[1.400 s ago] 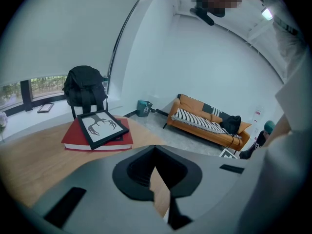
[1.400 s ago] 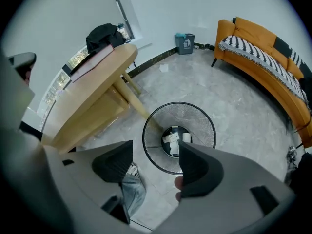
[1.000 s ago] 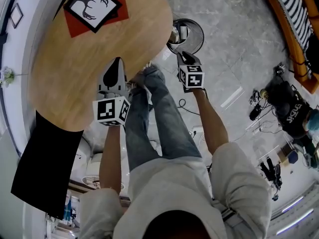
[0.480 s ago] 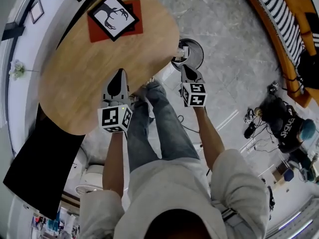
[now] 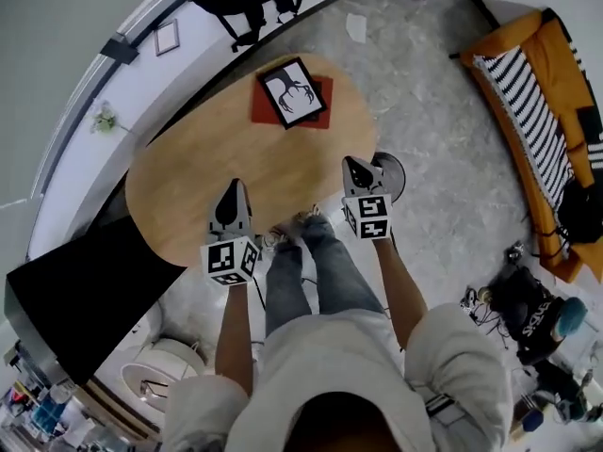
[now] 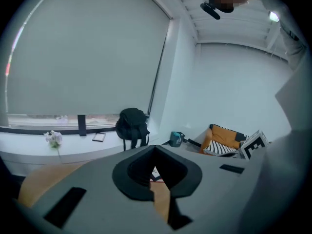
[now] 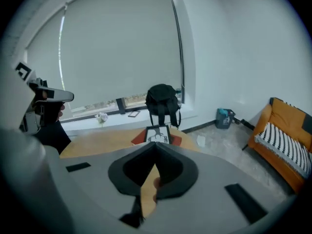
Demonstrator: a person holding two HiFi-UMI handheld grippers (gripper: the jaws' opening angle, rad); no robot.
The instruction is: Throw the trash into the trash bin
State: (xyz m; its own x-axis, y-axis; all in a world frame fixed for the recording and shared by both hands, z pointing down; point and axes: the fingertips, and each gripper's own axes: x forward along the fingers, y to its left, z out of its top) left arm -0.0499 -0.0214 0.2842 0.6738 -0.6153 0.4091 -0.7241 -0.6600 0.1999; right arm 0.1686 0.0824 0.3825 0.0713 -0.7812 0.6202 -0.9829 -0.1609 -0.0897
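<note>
Seen from the head view, the person stands at the edge of the wooden table [image 5: 188,177]. The left gripper [image 5: 233,188] is over the tabletop and the right gripper [image 5: 351,165] is just off its rim, partly covering the trash bin [image 5: 397,169] on the floor. A white paper scrap [image 5: 356,28] lies well beyond the table. In the left gripper view, the fingers [image 6: 97,184] are pressed together with nothing between them. In the right gripper view, the fingers are likewise closed and empty.

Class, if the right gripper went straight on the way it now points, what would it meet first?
Probably the wooden table, just short of the framed picture; depth is hard to judge here.
</note>
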